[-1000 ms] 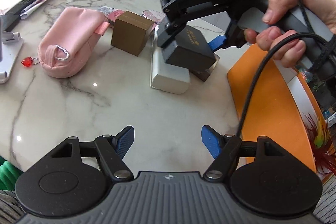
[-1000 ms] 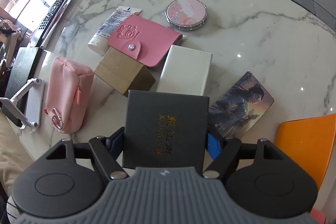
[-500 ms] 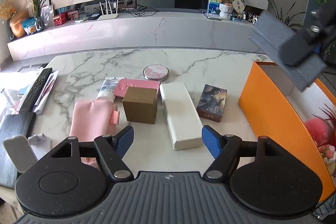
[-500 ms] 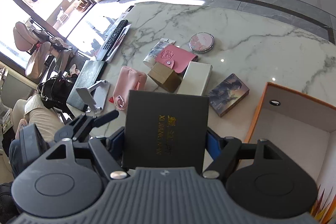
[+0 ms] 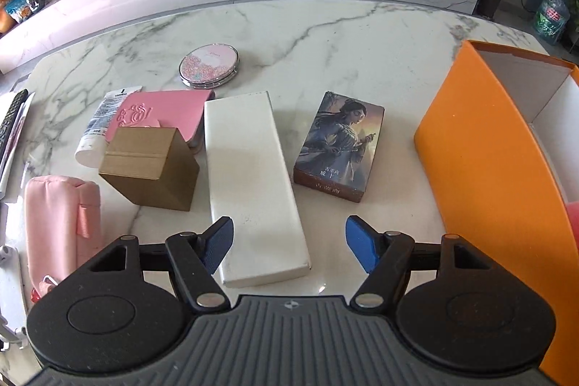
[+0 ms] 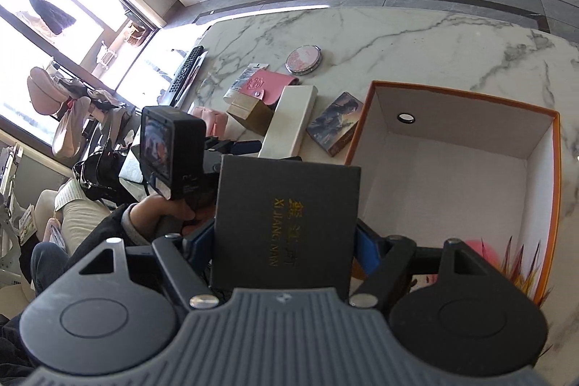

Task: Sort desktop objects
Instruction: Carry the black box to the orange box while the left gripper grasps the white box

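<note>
**Dark box held above the orange bin, left fingers spread over the desk**

The right gripper (image 6: 284, 237) has the dark grey box (image 6: 286, 223) pinched between its blue fingers (image 6: 365, 250), one on each side edge. The box is flat and near-square, matte charcoal, with gold lettering, Chinese characters over "XI JIANG NAN", running along the axis that points away from the gripper. Its broad lid faces the camera and its far edge aims at the near-left corner of the orange box (image 6: 553, 190). That orange box is open on top, white inside, with a small dark ring on its far inner wall and something pink and leafy at its near end.

Over on the left, the left gripper (image 5: 289, 243) hangs with its fingers (image 5: 219, 243) spread wide, nothing between them, hovering above the near end of the long white box (image 5: 253, 183). That white box lies flat, long axis running from the near edge toward the far edge of the marble desk (image 5: 325, 53). Beside it to the right sits the illustrated card box (image 5: 340, 145), to the left the brown cardboard cube (image 5: 150, 163), then the pink pouch (image 5: 61, 219) by the left edge. Farther back: a pink wallet (image 5: 163, 111) over a white tube (image 5: 103, 123), and a round pink compact mirror (image 5: 209, 65).
</note>
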The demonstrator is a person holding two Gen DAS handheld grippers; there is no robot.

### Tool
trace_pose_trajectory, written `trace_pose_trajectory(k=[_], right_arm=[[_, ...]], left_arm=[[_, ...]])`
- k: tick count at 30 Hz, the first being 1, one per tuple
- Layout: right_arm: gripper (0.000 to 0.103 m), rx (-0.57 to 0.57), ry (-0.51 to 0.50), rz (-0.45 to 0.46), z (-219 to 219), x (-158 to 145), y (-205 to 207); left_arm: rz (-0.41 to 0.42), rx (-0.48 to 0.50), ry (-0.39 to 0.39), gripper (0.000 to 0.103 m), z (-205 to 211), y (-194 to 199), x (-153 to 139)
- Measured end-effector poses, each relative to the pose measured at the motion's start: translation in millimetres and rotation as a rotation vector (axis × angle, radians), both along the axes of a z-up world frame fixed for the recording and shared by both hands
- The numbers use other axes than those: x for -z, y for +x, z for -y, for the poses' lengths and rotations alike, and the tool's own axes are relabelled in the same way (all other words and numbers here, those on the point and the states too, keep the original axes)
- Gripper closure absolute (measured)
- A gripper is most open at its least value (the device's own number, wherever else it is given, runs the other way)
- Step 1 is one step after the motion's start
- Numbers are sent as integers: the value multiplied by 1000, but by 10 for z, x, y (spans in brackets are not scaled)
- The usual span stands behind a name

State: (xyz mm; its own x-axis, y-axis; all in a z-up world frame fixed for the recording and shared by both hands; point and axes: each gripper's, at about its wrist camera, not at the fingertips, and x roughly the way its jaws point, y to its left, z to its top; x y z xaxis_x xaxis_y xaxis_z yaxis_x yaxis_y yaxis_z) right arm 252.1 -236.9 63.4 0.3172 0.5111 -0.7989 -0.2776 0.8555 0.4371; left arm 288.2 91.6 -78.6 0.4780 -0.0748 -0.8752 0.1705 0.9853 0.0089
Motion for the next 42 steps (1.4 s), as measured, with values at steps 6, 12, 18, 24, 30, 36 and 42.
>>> trace_pose_trajectory(k=[6, 12, 18, 24, 30, 36, 42], right_arm=[[25, -26, -105, 28, 271, 43, 95], [25, -18, -185, 13, 419, 185, 251], [25, -41, -164, -19, 360, 313, 221], [25, -45, -195, -20, 383, 364, 280], [25, -70, -265, -29, 419, 576, 498], [25, -70, -297, -79, 388, 801, 691], [25, 22, -299, -131, 302, 1044, 788]], left_arm=[[10, -30, 97, 22, 49, 191, 57], [-79, -101, 81, 26, -56, 349, 191], [-82, -133, 37, 32, -124, 350, 224], [-67, -145, 46, 33, -122, 286, 214], [0, -136, 35, 33, -106, 74, -10], [34, -137, 12, 33, -76, -75, -220], [58, -113, -29, 33, -53, -194, -357]])
